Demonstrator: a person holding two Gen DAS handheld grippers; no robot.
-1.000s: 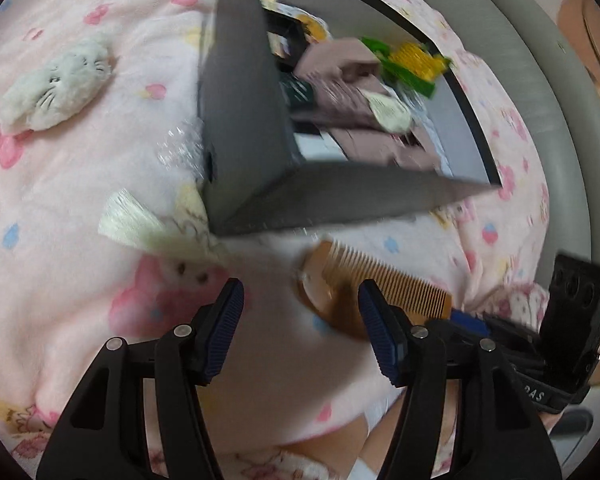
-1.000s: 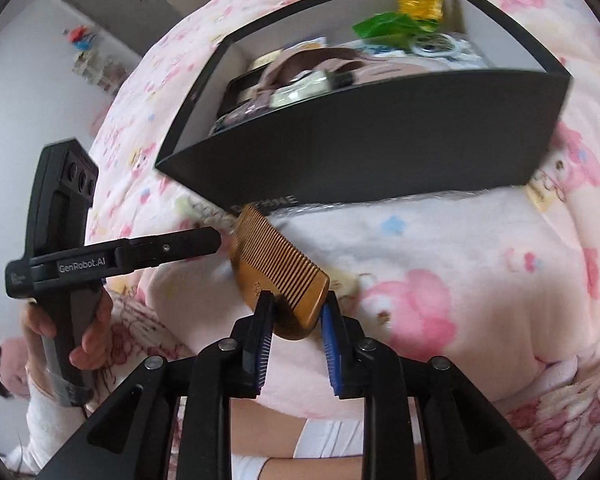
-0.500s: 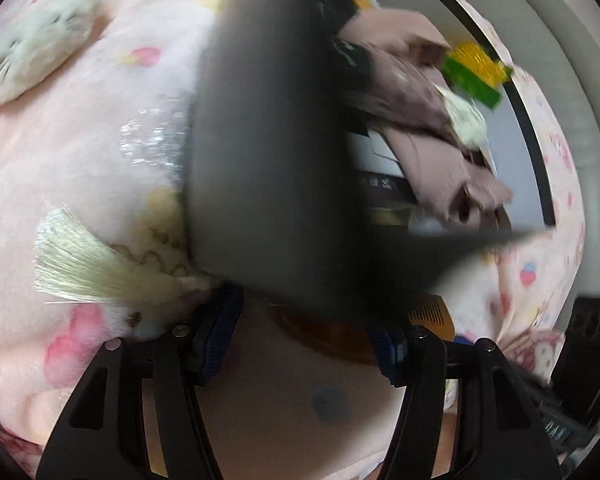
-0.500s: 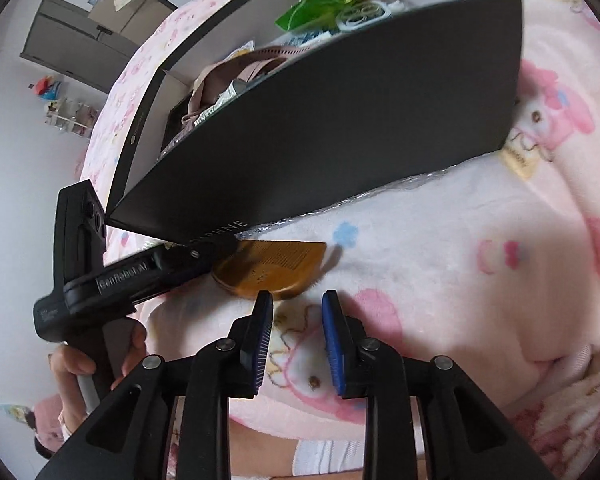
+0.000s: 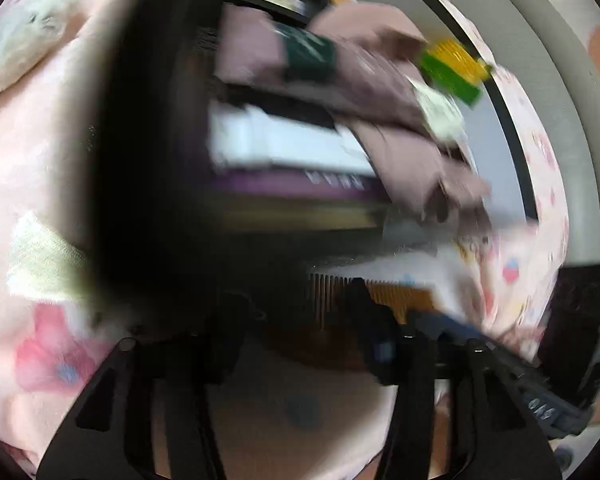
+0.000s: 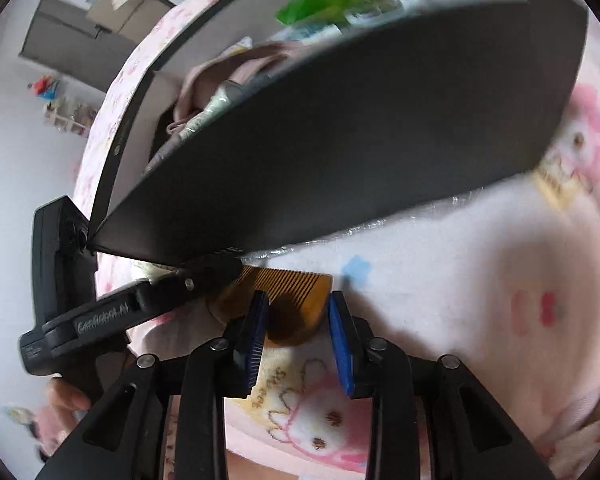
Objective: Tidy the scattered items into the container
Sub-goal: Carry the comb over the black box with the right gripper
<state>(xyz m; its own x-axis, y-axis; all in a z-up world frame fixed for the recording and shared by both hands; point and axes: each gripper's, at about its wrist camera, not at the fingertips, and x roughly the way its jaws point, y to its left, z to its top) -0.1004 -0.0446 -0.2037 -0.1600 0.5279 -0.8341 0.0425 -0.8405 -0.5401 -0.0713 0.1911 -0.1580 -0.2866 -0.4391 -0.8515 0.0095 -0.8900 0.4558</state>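
A brown comb (image 6: 292, 284) lies flat on the pink blanket right in front of the black box (image 6: 380, 140). Its rounded end sits between the fingers of my right gripper (image 6: 296, 320). The jaws are opening and a gap shows on the right side. My left gripper (image 5: 300, 320) comes in from the left, with one finger (image 6: 204, 276) over the comb's other end. In the blurred left wrist view the comb (image 5: 400, 296) lies between the closing jaws, half in shadow. The box wall (image 5: 148, 160) looms just ahead.
The box holds pink cloth (image 5: 380, 92), a green and yellow item (image 5: 456, 68) and flat packs. A pale tassel (image 5: 40, 264) and a white plush toy (image 5: 20, 52) lie on the blanket left of the box. A grey rail (image 5: 560, 120) curves behind it.
The comb has left my right gripper's grip and lies on the blanket. The right jaws have widened, the left jaws have narrowed around it. The box fills more of both views.
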